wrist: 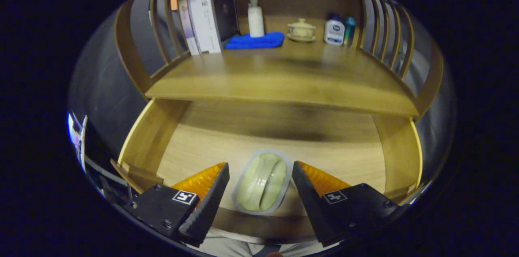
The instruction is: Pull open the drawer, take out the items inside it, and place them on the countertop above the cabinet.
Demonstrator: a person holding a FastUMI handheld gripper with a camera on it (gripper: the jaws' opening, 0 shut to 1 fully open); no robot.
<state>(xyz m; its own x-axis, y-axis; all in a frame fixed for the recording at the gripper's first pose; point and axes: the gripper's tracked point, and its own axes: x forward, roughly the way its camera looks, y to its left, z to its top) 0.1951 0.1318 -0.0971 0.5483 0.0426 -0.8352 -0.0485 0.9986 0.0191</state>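
The wooden drawer stands pulled open below the countertop. On the drawer's floor lies a pale green oval item in a clear plastic pack, near the drawer's front. My gripper hangs over it, open, with one finger on each side of the pack. Neither finger presses on the pack.
At the back of the countertop stand several books, a white pump bottle on a blue cloth, a lidded ceramic cup, and two small bottles. Slatted wooden rails flank both sides.
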